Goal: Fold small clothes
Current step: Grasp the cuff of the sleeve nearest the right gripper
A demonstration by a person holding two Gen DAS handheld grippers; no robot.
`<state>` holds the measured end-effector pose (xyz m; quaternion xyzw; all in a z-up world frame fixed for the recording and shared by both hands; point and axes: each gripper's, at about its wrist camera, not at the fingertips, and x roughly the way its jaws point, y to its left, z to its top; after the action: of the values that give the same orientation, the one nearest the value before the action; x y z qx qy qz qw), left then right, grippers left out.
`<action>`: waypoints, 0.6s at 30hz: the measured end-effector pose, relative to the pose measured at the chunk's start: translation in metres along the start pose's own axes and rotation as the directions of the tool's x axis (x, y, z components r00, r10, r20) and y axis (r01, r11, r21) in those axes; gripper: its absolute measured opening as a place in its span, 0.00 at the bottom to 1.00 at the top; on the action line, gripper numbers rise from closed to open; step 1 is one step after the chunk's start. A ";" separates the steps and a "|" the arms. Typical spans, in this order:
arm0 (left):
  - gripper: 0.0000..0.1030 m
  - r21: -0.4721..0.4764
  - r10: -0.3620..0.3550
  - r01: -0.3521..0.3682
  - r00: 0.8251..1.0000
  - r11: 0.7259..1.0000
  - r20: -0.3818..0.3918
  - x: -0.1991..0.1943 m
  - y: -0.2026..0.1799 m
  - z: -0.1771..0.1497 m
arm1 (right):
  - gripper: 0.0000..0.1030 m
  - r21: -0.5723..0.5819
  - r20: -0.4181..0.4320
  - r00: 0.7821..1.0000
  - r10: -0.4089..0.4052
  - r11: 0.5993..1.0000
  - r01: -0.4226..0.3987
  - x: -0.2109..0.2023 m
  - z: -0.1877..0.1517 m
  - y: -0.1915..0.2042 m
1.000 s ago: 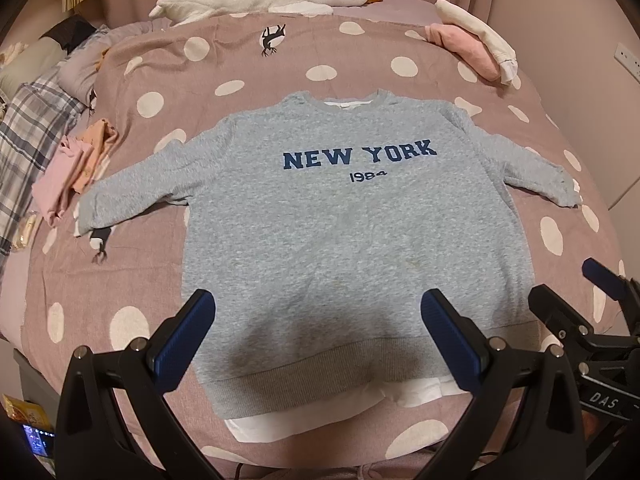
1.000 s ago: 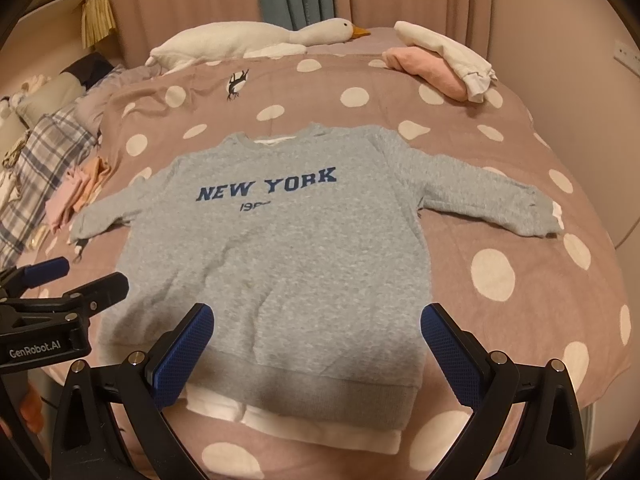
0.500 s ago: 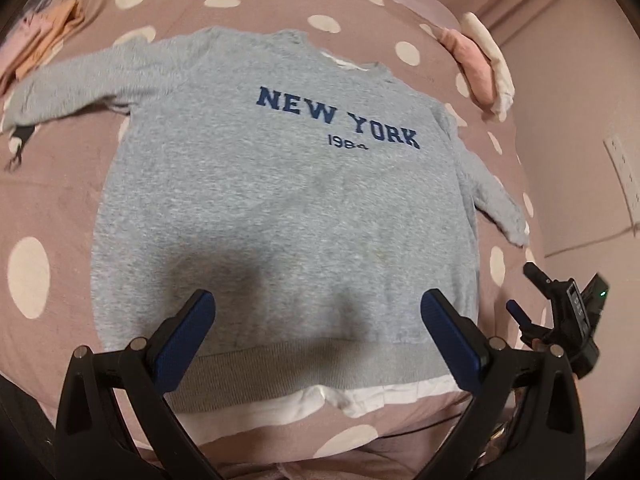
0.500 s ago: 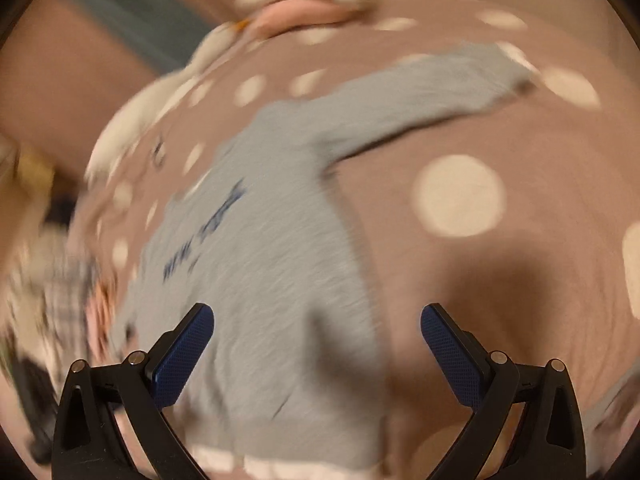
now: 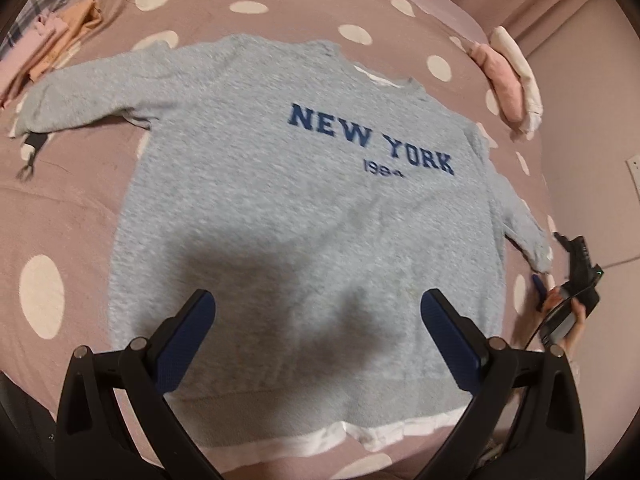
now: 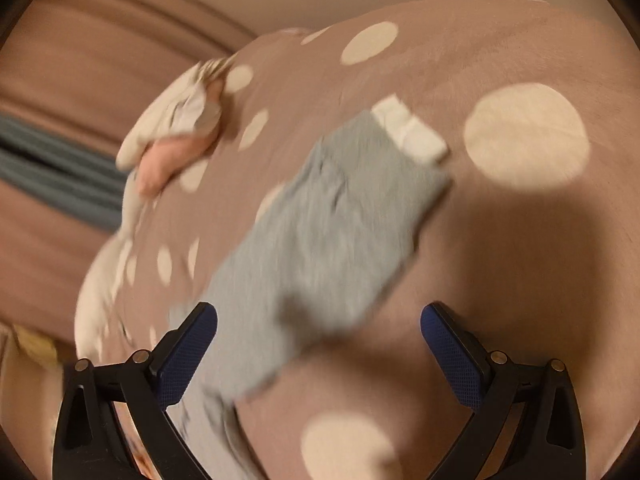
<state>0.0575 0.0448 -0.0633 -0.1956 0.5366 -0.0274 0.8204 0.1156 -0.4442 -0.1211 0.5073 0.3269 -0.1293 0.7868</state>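
Only the left view shows the sweatshirt's (image 5: 304,216) lettering.

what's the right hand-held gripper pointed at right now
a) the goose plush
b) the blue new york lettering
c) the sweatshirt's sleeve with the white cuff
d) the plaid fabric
c: in the right wrist view the open right hand-held gripper faces the grey sweatshirt's sleeve, whose white cuff lies on the polka-dot bedspread; no lettering shows there.
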 end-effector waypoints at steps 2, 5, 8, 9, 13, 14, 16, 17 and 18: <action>1.00 -0.008 0.010 -0.010 1.000 1.000 0.001 0.000 0.004 0.003 | 0.98 0.036 0.033 0.999 0.006 0.999 -0.007 0.000 0.011 -0.005; 1.00 -0.012 0.020 -0.020 1.000 1.000 -0.003 0.002 0.007 0.005 | 0.67 0.042 0.048 0.998 -0.035 0.999 0.033 0.002 0.021 -0.005; 1.00 -0.012 0.031 -0.031 1.000 0.999 -0.004 0.002 0.011 0.006 | 0.18 0.042 0.034 0.996 -0.081 0.996 0.080 0.002 0.024 -0.002; 1.00 -0.015 0.035 -0.035 0.999 0.999 -0.003 0.002 0.014 0.007 | 0.18 0.014 0.040 0.996 -0.077 0.997 0.077 -0.001 0.023 0.004; 1.00 -0.033 0.036 -0.036 0.999 0.999 -0.004 0.001 0.022 0.008 | 0.16 -0.276 0.088 0.995 -0.052 0.958 0.075 -0.018 0.005 0.076; 1.00 -0.037 0.034 -0.034 0.999 0.999 -0.003 0.000 0.024 0.009 | 0.16 -0.373 0.095 0.995 -0.035 0.925 0.068 -0.023 -0.007 0.106; 1.00 -0.047 0.036 -0.036 0.999 0.998 0.000 -0.001 0.029 0.009 | 0.16 -0.548 0.112 0.994 -0.005 0.834 0.066 -0.029 -0.036 0.163; 1.00 -0.055 0.037 -0.037 0.999 0.998 0.002 -0.002 0.034 0.009 | 0.16 -0.627 0.113 0.994 0.010 0.777 0.064 -0.032 -0.056 0.188; 1.00 -0.063 0.036 -0.035 0.999 0.997 0.003 -0.003 0.037 0.009 | 0.16 -0.676 0.111 0.994 0.016 0.734 0.064 -0.029 -0.069 0.206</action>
<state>0.0583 0.0821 -0.0704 -0.2117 0.5389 0.0044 0.8153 0.1774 -0.2944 0.0260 0.1737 0.3145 -0.0389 0.9324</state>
